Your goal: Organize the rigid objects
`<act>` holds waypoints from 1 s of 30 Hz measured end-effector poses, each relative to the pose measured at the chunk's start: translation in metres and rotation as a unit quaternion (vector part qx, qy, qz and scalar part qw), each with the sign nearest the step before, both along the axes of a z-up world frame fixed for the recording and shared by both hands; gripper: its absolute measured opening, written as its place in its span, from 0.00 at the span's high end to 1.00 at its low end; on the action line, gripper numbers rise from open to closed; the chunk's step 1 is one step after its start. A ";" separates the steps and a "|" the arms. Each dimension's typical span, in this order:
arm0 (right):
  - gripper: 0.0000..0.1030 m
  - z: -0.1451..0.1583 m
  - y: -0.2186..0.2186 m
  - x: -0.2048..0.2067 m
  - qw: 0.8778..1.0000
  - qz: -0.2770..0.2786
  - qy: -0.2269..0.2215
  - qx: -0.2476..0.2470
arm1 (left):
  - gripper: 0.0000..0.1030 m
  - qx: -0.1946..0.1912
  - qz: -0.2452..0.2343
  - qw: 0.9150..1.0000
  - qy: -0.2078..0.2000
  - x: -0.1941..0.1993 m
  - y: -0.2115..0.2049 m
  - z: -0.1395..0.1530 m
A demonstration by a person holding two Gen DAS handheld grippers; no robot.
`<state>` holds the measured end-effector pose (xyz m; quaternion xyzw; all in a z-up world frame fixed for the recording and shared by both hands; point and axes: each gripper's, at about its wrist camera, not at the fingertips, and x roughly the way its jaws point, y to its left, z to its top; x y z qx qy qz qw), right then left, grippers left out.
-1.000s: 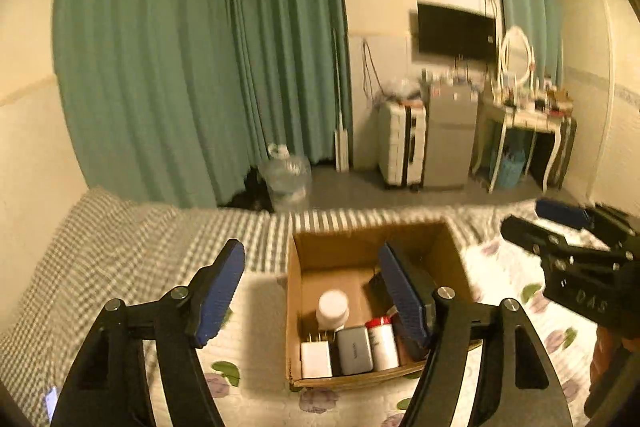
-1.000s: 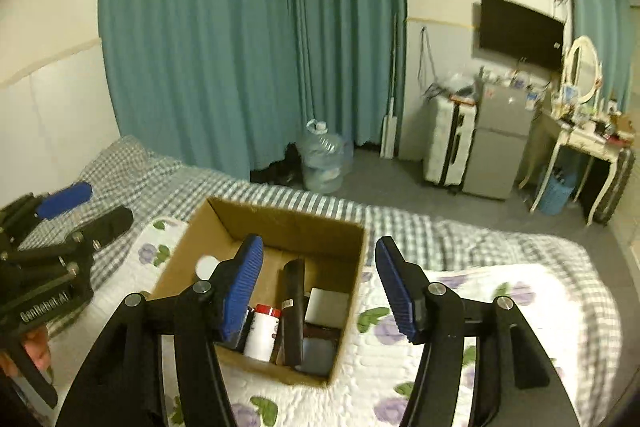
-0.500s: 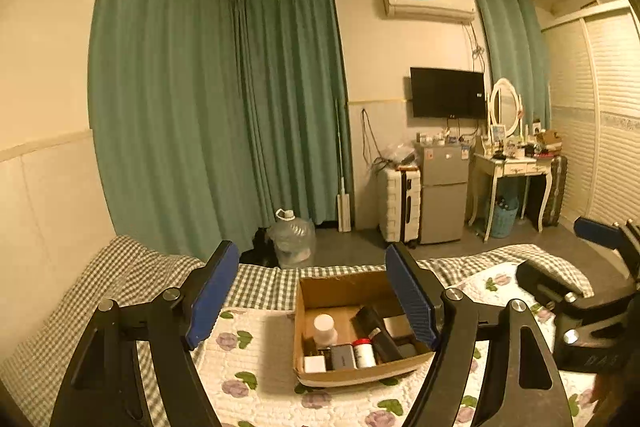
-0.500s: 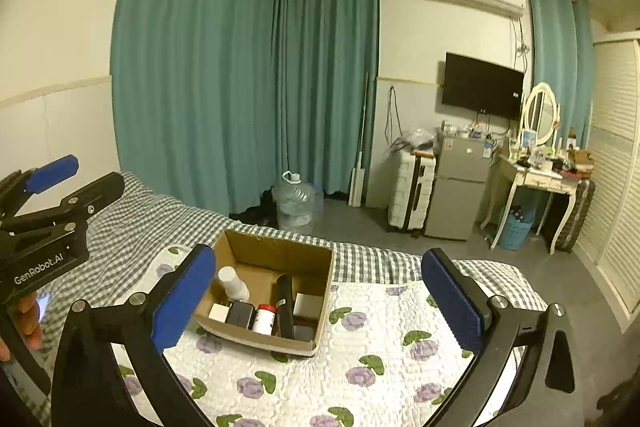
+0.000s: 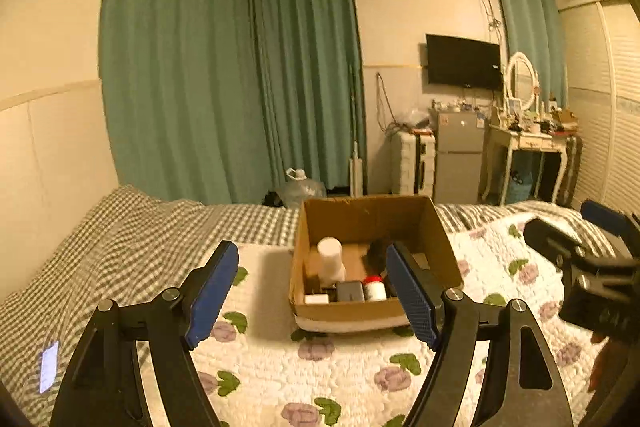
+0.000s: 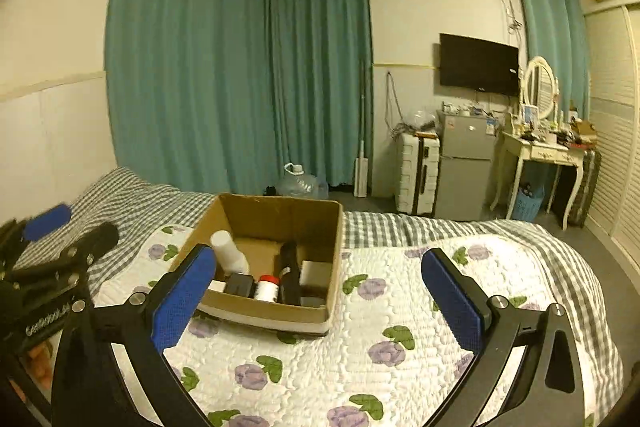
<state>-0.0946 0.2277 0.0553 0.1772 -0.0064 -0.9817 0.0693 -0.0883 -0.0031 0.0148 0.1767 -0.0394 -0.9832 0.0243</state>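
A: Where the flowered quilt (image 6: 400, 311) covers the bed, what sits on it?

B: A cardboard box (image 6: 276, 313), open at the top, resting flat on the quilt. In the left wrist view the same box (image 5: 352, 311) lies straight ahead, between the two blue pads.

A: What is inside?

B: A white bottle (image 6: 228, 255) leaning toward the left wall, a small white bottle with a red cap (image 6: 267, 287) near the front, a dark grey block (image 6: 239, 285) just left of it, a tall black thing (image 6: 289, 275) standing in the middle, and a pale flat piece (image 6: 316, 273) against the right wall. The left view shows the white bottle (image 5: 330, 259) and the red cap (image 5: 373, 279) too.

A: And the tongs?

B: The right gripper (image 6: 320, 303) stands wide open, its pads far apart and holding nothing; the box shows in the gap, beyond the tips. The left gripper (image 5: 312, 295) is also spread wide and empty, with its right pad overlapping the box's near corner in the picture; I cannot tell whether it touches.

A: Anything else on the bed?

B: A checked sheet (image 5: 132, 227) lies beyond the quilt, and a lit phone (image 5: 49, 371) lies at the left edge.
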 end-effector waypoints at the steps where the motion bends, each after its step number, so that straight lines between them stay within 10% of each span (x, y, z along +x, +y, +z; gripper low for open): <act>1: 0.00 -0.002 0.001 -0.002 1.000 -0.002 -0.003 -0.001 | 0.23 0.000 -0.002 1.000 -0.001 -0.001 0.001 -0.001; 30: 0.00 -0.016 -0.004 -0.004 1.000 -0.005 -0.020 0.009 | 0.23 0.010 -0.020 1.000 -0.021 -0.005 0.009 -0.004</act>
